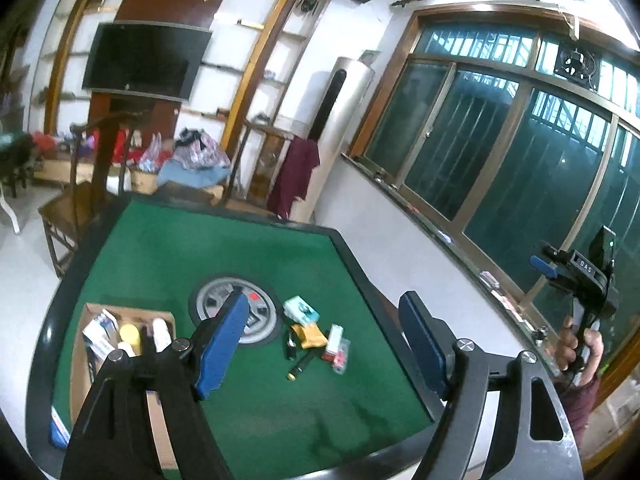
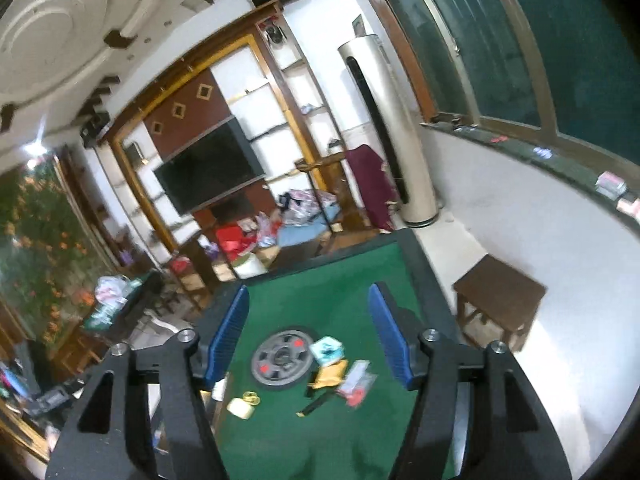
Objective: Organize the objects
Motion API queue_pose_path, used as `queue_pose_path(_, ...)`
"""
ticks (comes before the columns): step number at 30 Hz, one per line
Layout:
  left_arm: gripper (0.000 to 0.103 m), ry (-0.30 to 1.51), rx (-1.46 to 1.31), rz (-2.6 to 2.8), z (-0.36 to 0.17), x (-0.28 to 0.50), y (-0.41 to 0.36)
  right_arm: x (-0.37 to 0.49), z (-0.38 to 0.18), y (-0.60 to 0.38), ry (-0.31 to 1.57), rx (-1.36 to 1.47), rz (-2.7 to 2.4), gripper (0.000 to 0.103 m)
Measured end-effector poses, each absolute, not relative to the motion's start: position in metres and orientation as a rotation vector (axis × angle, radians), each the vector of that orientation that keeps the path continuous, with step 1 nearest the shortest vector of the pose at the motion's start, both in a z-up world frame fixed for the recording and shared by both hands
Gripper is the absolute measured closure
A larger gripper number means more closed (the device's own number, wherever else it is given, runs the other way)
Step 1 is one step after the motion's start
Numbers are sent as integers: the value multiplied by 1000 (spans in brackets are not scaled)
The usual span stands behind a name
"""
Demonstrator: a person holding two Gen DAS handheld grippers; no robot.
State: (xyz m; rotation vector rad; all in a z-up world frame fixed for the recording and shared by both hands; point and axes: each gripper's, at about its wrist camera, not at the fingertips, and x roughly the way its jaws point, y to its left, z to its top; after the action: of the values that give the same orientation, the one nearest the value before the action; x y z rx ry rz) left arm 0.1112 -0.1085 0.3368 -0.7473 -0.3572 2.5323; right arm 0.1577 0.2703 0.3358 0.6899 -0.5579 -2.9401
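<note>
Several small items lie loose on the green table (image 1: 168, 248): a teal box (image 1: 301, 309), a yellow pouch (image 1: 308, 335), a red-and-white packet (image 1: 336, 344) and a black pen-like stick (image 1: 300, 366). A cardboard box (image 1: 80, 360) at the table's left holds cartons and bottles. My left gripper (image 1: 324, 300) hangs open above the table, nothing between its blue pads. My right gripper (image 2: 309, 292) is also open and empty, high over the teal box (image 2: 328, 350), pouch (image 2: 330, 374) and packet (image 2: 356, 384). The left wrist view shows it (image 1: 552, 268) off to the right in a hand (image 1: 576, 348).
A round metal plate (image 1: 236, 308) sits in the table's middle. A dark raised rim (image 1: 360, 264) runs round the table. A wooden stool (image 2: 500, 300) stands right of it, wooden chairs (image 1: 80, 200) beyond its far side, a window ledge (image 1: 440, 236) on the right.
</note>
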Motion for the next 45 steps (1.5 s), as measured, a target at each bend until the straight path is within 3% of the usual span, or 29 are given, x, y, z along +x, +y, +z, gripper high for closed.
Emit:
queue_pose_path(6,28,-267,-831,2534,289,83,-85,106,245,256,-567,981,-2835,35)
queue_pose_path(14,28,-105,-1082,2552,160,14,-41,29,96,223,-596,1257,-2706,36)
queue_pose_path(18,28,-74,-1266,2521,99,-13,-32,13,49,206,-567,1292,-2697,36)
queue_pose_path(23,28,25,-1295,2565,66,-19,-29,0,22,201,-578,1334,-2663,36)
queue_pose_path(27,28,-49,-1355,2565,58,-31,-42,-8,15,209,-569,1337,-2687,36)
queue_pose_path(35,28,-101,-1376,2447,52,-39,-8,-53,3,235,-786,1292,-2684,36)
queue_pose_path(40,28,-173,-1384,2442,54,-36,-13,-119,15,218,-610,1344,-2725,36)
queue_pose_path(45,28,-182,-1386,2466,55,-28,-30,-164,3,195,-623,1442,-2567,36)
